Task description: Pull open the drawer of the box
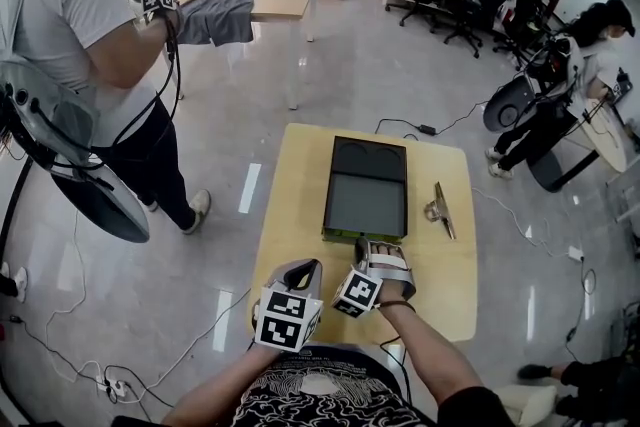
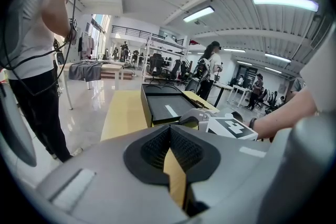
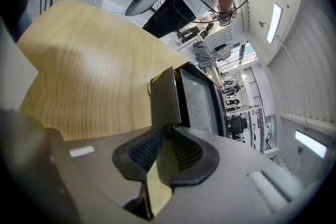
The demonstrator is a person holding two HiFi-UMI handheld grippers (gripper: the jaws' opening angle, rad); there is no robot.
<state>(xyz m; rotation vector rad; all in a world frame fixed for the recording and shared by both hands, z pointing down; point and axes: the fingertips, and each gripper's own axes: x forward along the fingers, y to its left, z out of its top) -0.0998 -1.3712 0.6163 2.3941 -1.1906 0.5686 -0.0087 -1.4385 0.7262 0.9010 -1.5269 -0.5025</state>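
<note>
Pinches the right gripper (image 1: 375,247) nearly closed on the dark drawer front (image 3: 164,97), right at its tips. Finds the box (image 1: 367,190) lying flat straight ahead of those tips on the wooden table (image 1: 300,215). Holds the left gripper (image 1: 305,267) just beside the right one, short of the box, jaws together and empty.

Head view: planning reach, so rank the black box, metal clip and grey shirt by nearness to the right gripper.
1. black box, directly ahead of the right gripper.
2. metal clip, right of the box.
3. grey shirt, far off, upper left.
</note>
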